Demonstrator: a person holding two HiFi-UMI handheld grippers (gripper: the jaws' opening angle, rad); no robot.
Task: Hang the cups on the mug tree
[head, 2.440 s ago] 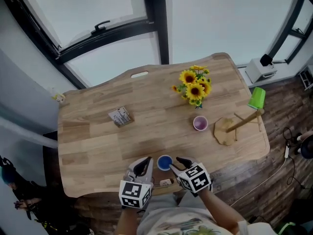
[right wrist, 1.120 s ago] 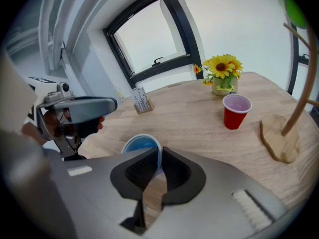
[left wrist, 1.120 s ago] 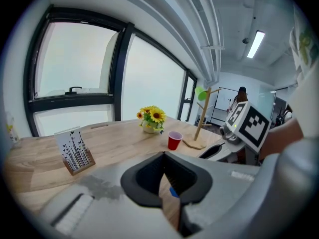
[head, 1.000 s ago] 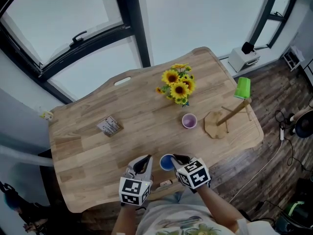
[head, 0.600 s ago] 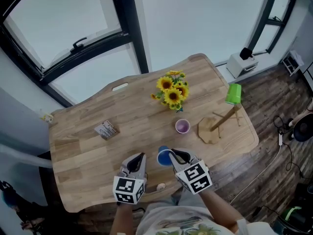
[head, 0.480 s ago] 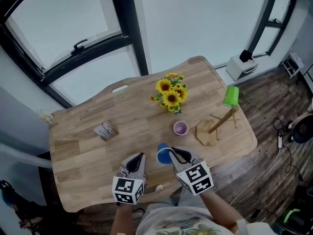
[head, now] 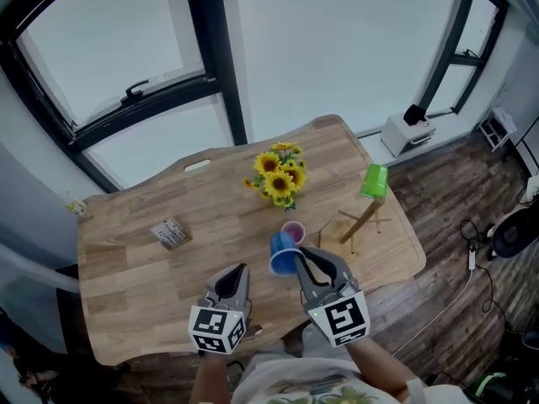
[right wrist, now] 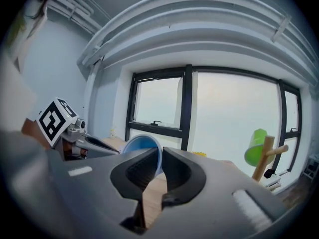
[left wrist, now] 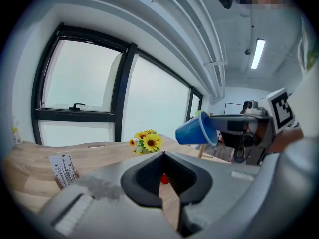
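Note:
My right gripper [head: 301, 257] is shut on the rim of a blue cup [head: 282, 256] and holds it tilted in the air above the table's front part. In the right gripper view the blue cup [right wrist: 141, 146] has its rim pinched between the jaws. A purple cup [head: 292, 231] stands upright on the wooden table [head: 126, 268] just beyond it. To its right is the wooden mug tree [head: 357, 223], with a green cup [head: 373, 181] hung on its top peg. My left gripper [head: 233, 281] hovers, shut and empty, to the left of the blue cup.
A bunch of sunflowers [head: 274, 173] stands behind the purple cup. A small printed packet [head: 171, 232] lies at the table's left. Large windows run behind the table. Dark wood floor with cables and a white device [head: 402, 130] lies to the right.
The right gripper has lifted the blue cup off the table and carried it up and toward the purple cup. The left gripper has risen a little. The head view has shifted.

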